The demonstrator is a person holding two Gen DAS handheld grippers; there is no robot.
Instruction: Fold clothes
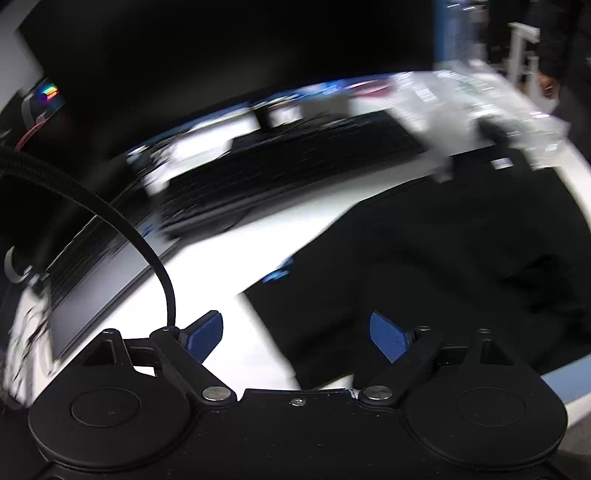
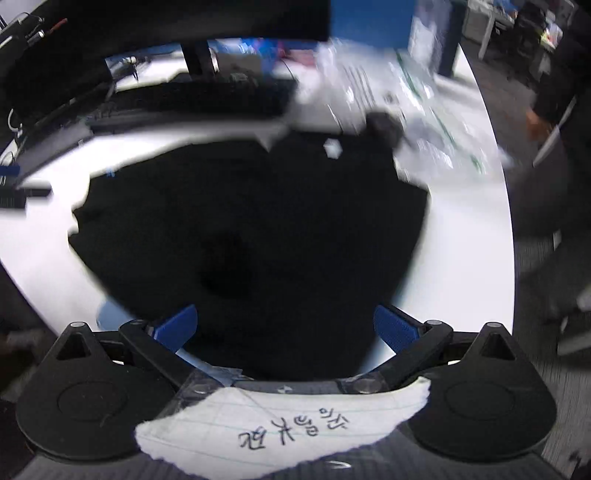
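A black garment [image 2: 251, 221] lies spread on a white table [image 2: 465, 229], with a small white tag near its far edge. In the left wrist view the garment [image 1: 443, 266] fills the right half. My left gripper [image 1: 295, 338] is open and empty, above the garment's left edge, with the left pad over bare table. My right gripper [image 2: 284, 330] is open and empty, above the garment's near edge. Both views are blurred by motion.
A black keyboard [image 1: 288, 177] and a laptop [image 1: 85, 280] lie at the back left of the table [image 1: 229, 266]. White patterned cloth or paper [image 2: 417, 96] lies at the back right. A dark monitor [image 2: 166, 22] stands behind. A person stands at the right edge.
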